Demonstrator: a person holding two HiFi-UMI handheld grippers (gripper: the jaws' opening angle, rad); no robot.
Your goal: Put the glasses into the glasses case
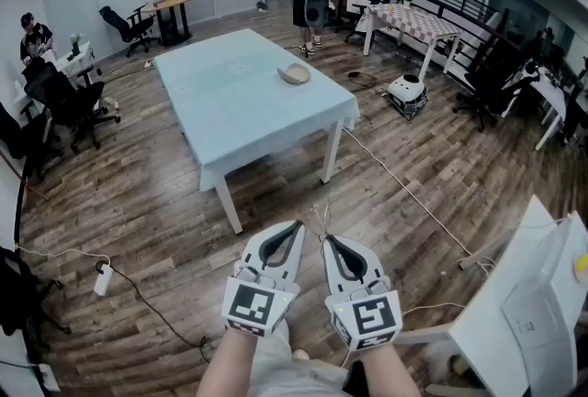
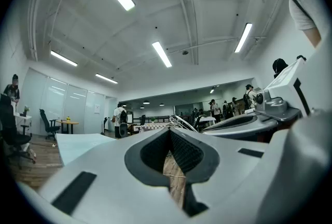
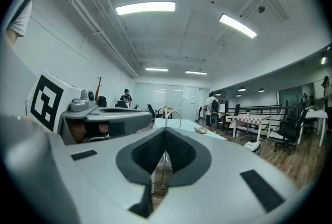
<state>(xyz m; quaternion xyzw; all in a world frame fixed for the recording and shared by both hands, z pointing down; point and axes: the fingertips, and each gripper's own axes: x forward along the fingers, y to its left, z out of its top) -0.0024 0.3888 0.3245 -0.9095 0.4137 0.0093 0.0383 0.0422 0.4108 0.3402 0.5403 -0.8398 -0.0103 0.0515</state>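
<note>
Pale mint rectangular table (image 1: 248, 101): plain top, white legs. Beige oval glasses case (image 1: 295, 73), near the table's far right edge: unpatterned. Left gripper (image 1: 295, 226) and right gripper (image 1: 328, 242): light grey shells, black pads, black-and-white square markers. Thin wire-frame glasses (image 3: 165, 114): silver. Plank floor (image 1: 138, 202): streaked grey-brown wood grain.

I can see the glasses (image 3: 165, 116), a thin wire frame, standing upright and pinched in my right gripper (image 3: 165, 130), poking up past its tips. The glasses case (image 1: 295, 73), a beige oval shell, lies well apart on the pale blue counter (image 1: 230, 101), near its right edge.
</note>
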